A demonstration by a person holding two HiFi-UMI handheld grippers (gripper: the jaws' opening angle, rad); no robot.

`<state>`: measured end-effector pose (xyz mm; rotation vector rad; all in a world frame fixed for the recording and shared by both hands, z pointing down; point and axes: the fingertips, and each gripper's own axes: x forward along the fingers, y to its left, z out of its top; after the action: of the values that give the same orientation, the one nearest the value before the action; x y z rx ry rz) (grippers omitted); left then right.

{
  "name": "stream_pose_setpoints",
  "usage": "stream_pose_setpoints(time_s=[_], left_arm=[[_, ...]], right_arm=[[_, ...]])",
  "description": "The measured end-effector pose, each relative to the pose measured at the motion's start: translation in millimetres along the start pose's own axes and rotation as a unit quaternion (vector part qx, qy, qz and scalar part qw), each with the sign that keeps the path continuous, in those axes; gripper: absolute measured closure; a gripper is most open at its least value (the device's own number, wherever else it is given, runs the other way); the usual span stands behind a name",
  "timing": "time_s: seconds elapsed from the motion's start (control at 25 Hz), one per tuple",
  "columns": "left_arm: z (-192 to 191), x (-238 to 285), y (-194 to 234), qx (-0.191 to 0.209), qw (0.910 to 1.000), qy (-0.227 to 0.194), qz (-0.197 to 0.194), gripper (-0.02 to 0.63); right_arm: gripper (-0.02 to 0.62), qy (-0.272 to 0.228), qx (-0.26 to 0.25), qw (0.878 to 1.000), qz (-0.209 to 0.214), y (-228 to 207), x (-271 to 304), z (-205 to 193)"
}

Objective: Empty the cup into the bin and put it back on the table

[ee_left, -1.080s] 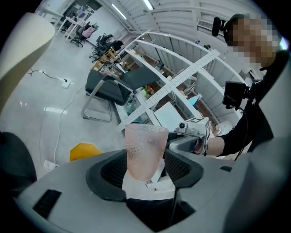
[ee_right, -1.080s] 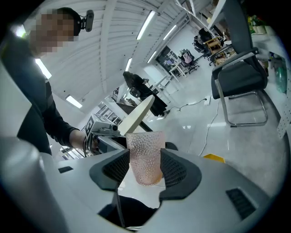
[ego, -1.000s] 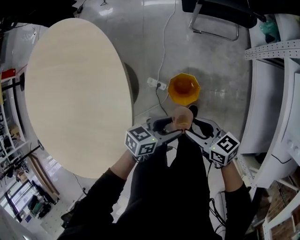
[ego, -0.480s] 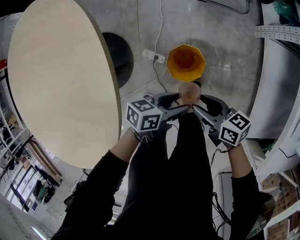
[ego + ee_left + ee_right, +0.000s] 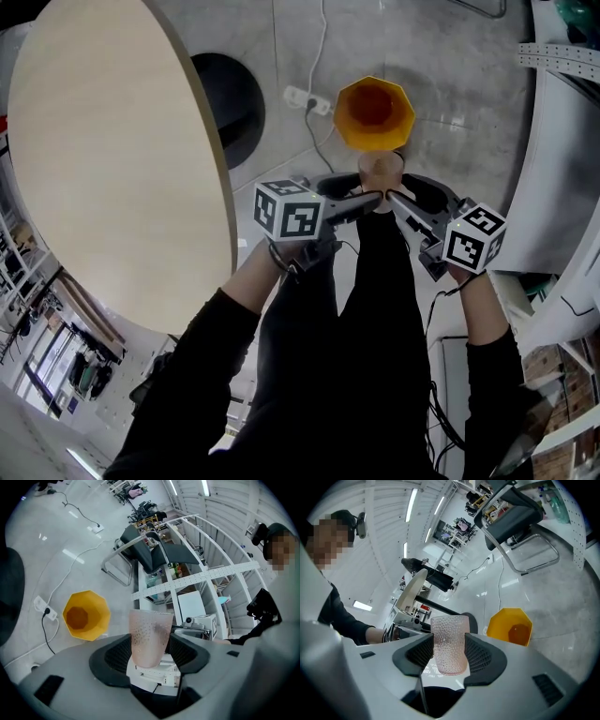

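Two tongs, left gripper [image 5: 149, 651] and right gripper [image 5: 450, 651], clamp the upright cup [image 5: 380, 171] near the bin [image 5: 349, 127]; we judge emptying and return to the table [image 5: 112, 159] remain

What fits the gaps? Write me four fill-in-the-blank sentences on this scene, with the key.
1. The left gripper and right gripper are both shut on one dimpled pink ____.
2. The cup is held ____, mouth upward.
3. The yellow bin stands on the ____.
4. The round table lies on the person's ____ side.
Missing: cup; upright; floor; left.
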<state>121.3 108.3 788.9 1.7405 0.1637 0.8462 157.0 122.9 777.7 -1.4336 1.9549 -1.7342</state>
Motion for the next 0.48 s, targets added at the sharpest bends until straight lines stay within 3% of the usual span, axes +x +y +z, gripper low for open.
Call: stream_pose_setpoints(time_s=[0.48], left_arm=[[5,6,6,-0.041,0.9990,0.016,-0.002,0.342]], right_arm=[[0.390,-0.001,0.050,0.999,-0.002,-11,2,3]])
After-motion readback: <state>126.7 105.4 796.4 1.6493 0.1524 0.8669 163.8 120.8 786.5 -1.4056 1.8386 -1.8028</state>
